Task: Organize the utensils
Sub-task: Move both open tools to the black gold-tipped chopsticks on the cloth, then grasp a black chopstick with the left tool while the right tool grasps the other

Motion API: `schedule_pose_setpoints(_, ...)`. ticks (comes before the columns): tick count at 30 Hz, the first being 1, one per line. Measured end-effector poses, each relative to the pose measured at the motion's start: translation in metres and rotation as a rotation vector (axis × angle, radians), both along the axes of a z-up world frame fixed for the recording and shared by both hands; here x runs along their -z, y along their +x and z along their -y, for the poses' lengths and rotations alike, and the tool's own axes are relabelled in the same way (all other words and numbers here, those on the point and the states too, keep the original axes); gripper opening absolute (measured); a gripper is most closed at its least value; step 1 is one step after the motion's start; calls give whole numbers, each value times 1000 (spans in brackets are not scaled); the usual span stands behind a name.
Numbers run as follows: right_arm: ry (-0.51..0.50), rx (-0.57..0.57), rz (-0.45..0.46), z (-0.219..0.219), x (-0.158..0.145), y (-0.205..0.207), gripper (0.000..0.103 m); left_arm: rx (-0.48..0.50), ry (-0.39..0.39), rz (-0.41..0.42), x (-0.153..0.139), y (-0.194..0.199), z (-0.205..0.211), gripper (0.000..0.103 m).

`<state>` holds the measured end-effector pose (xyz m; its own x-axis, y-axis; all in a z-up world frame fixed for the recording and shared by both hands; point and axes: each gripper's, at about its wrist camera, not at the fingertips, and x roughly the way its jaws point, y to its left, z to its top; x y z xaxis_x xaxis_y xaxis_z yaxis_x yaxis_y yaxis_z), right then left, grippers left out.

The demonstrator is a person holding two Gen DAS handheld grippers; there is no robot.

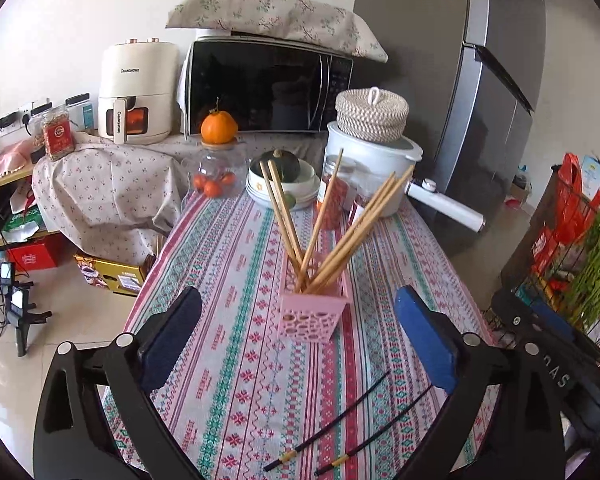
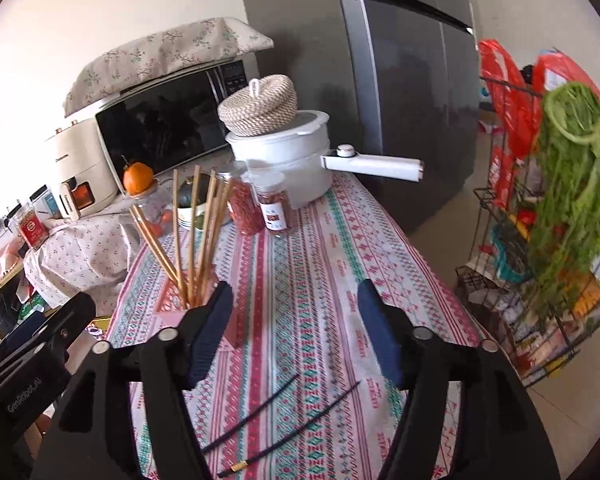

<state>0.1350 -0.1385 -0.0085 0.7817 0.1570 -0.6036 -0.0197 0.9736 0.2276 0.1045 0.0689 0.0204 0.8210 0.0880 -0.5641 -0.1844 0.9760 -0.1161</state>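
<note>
A pink perforated holder stands on the patterned tablecloth with several wooden chopsticks fanning out of it. It also shows in the right wrist view, partly behind my right gripper's left finger. Two black chopsticks lie on the cloth near the front edge, and show in the right wrist view. My left gripper is open and empty, its fingers on either side of the holder and short of it. My right gripper is open and empty above the black chopsticks.
At the table's far end stand a white pot with a woven lid, two spice jars, stacked bowls and a glass jar under an orange. A microwave and fridge stand behind. A wire rack with greens is at right.
</note>
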Motion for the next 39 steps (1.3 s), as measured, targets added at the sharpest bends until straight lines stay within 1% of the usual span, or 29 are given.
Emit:
schedule_pose_setpoints(1,4,8,-8,3,3,-1,74,4,10,-13,4,0,2,96)
schedule_pose_setpoints(3,26,36,-25,15,9,-5,89,13,35,-60,16,4,6,96)
schedule_pose_setpoints(5,56,74,-46,34,19,-9,96,19,43,-106,27,8,7,96)
schedule_pose_setpoints(7,69,97,-86,48,31,-11,96,44,47,-173,41,18,9,96)
schedule_pose_setpoints(9,85,116,-175,67,51,-11,96,80,43,-259,57,29,14,96)
schedule_pose_setpoints(11,118,134,-275,84,74,-13,96,146,-2,-384,83,44,22,96)
schedule_pose_setpoints(12,128,143,-313,89,82,-14,96,171,-18,-422,90,49,25,96)
schedule_pose_setpoints(13,139,146,-365,93,92,-15,96,214,-40,-486,103,57,31,96)
schedule_pose_setpoints(14,158,134,-414,97,101,-15,96,250,-49,-536,113,65,38,96)
schedule_pose_setpoints(15,182,118,-441,99,107,-16,96,271,-46,-563,118,70,42,96)
schedule_pose_setpoints(17,220,101,-477,103,115,-19,96,307,-10,-609,129,84,55,96)
schedule_pose_setpoints(19,227,103,-479,106,117,-22,96,331,10,-637,135,96,63,96)
schedule_pose_setpoints(23,217,109,-481,109,120,-24,96,381,-19,-701,151,115,69,95)
schedule_pose_setpoints(25,235,108,-497,111,122,-22,96,403,-7,-727,160,120,76,80)
schedule_pose_setpoints(26,254,105,-508,112,123,-20,96,402,10,-735,161,123,78,71)
schedule_pose_setpoints(27,278,104,-515,114,125,-20,96,405,42,-714,161,122,81,59)
schedule_pose_setpoints(28,296,105,-520,116,125,-19,96,408,58,-710,161,121,83,53)
schedule_pose_setpoints(30,338,101,-533,116,127,-15,96,424,98,-700,160,118,87,39)
schedule_pose_setpoints(31,353,97,-537,115,128,-14,96,433,102,-697,160,117,89,35)
schedule_pose_setpoints(33,361,94,-542,112,129,-13,96,453,124,-693,160,114,94,21)
schedule_pose_setpoints(34,359,93,-544,110,129,-12,96,472,139,-690,160,110,96,16)
schedule_pose_setpoints(35,355,92,-546,108,129,-11,96,489,152,-688,160,106,98,9)
schedule_pose_setpoints(37,351,91,-547,104,129,-10,96,512,178,-679,161,98,101,7)
schedule_pose_setpoints(39,349,92,-550,99,130,-8,96,520,172,-671,161,92,99,5)
